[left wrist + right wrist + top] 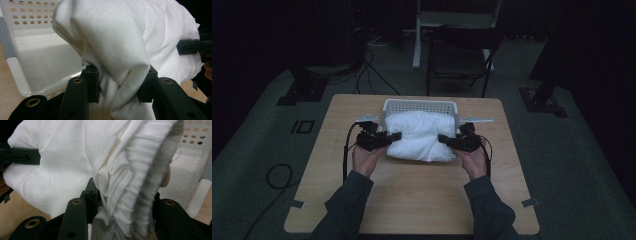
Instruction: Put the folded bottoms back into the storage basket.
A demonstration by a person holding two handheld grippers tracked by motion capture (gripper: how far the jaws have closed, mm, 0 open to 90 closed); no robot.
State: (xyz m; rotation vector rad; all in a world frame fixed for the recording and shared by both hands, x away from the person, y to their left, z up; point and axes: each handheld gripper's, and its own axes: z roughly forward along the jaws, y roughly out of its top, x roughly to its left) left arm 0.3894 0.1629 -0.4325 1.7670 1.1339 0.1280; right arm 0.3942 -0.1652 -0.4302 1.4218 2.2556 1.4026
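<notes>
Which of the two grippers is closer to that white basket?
Neither clearly. The left gripper grips the white cloth at its left end, the right gripper at its right end, both just in front of the basket.

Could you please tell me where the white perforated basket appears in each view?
High view: the white basket sits at the table's far middle, behind the white cloth.
Left gripper view: upper left.
Right gripper view: right edge.
Shared landmark: the cloth bundle, gripped at both ends.
</notes>
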